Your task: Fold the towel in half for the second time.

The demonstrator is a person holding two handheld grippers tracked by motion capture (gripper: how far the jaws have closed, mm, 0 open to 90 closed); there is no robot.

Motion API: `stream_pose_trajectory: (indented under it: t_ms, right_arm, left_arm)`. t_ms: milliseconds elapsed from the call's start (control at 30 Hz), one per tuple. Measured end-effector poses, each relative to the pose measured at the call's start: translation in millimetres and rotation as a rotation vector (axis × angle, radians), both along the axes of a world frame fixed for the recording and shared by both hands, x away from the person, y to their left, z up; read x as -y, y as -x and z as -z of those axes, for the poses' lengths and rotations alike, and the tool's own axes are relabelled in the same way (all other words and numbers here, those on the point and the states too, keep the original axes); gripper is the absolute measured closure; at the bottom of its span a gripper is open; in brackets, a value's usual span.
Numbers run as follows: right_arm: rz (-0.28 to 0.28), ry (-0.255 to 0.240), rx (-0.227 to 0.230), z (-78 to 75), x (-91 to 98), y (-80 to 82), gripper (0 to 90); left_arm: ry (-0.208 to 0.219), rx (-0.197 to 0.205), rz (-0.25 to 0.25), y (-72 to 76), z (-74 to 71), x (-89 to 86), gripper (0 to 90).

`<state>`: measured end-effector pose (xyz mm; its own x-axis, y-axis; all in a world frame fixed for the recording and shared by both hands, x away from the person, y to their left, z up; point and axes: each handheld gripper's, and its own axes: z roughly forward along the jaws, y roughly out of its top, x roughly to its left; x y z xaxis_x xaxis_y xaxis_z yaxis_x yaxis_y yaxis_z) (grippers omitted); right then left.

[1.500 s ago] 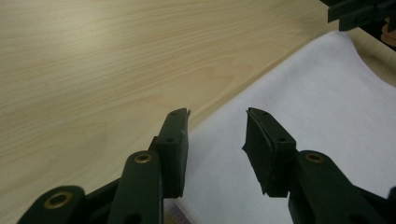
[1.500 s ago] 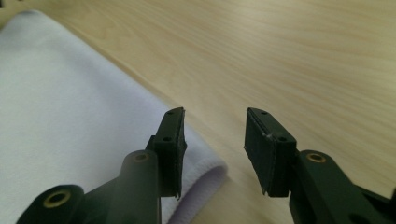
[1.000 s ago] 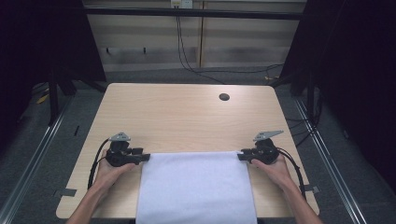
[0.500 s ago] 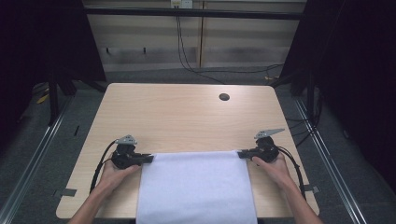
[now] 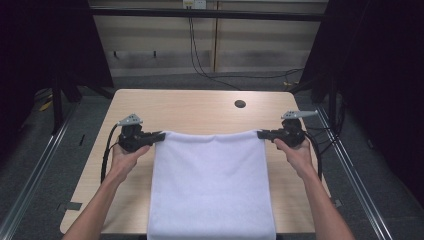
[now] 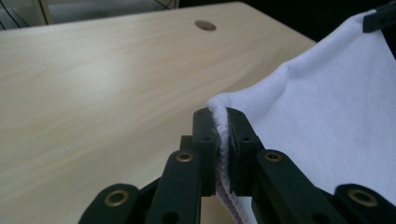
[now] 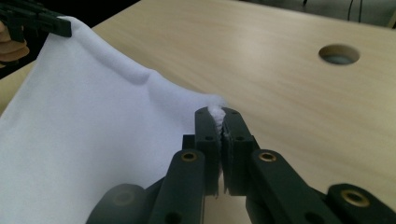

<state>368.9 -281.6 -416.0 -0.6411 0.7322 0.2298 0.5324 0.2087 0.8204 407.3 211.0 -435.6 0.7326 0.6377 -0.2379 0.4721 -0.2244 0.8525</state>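
Note:
A white towel [image 5: 212,185] hangs stretched between both grippers over the front half of the wooden table [image 5: 200,112], its near end drooping past the front edge. My left gripper [image 5: 159,135] is shut on the towel's far left corner [image 6: 219,112]; its jaws have just closed on the cloth. My right gripper [image 5: 261,133] is shut on the far right corner [image 7: 215,112], its jaws also just closed. In the left gripper view the towel [image 6: 327,116] spreads to the right; in the right gripper view the towel [image 7: 88,140] spreads to the left, up to the other gripper.
A round cable hole [image 5: 240,104] sits near the table's far right; it also shows as a hole [image 7: 339,53] in the right gripper view. Metal rails [image 5: 35,170] run along both sides of the table. Cables [image 5: 200,55] hang behind it.
Both grippers closed on the towel's far corners and rose, lifting the far edge off the table. The towel's far edge is now pulled taut and raised between them.

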Motion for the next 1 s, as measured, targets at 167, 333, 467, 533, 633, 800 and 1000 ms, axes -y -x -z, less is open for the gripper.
stream_pose_trajectory:
  t_ms: [167,333,467,533,633,800,1000]
  right_arm:
    - [0.035,0.021,0.028,-18.7,4.3,-17.2,87.0]
    - [0.063,0.022,0.045,-27.2,5.2,-27.4,87.1]
    - [0.057,-0.002,0.055,-28.0,6.5,-24.9,87.0]
    - [0.042,-0.001,0.063,-27.7,7.8,-18.7,87.0]
    - [0.015,-0.019,0.086,-31.8,10.6,-2.1,87.1]
    - [-0.039,-0.057,0.116,-41.6,15.1,31.4,87.1]
    - [-0.102,-0.088,0.081,-29.5,17.7,70.7,87.3]
  left_arm:
    - [0.039,0.013,-0.042,-19.5,-15.0,-6.2,83.8]
    - [0.073,0.044,-0.047,-24.6,-31.2,-8.1,83.8]
    - [0.067,0.063,-0.024,-14.7,-35.2,-9.5,83.7]
    - [0.069,0.071,-0.012,-6.8,-37.2,-12.6,83.7]
    - [0.088,0.094,0.02,10.6,-41.3,-16.5,83.8]
    - [0.12,0.108,0.062,43.6,-50.0,-22.3,83.8]
    - [0.077,0.049,0.078,80.7,-31.5,-27.5,83.8]
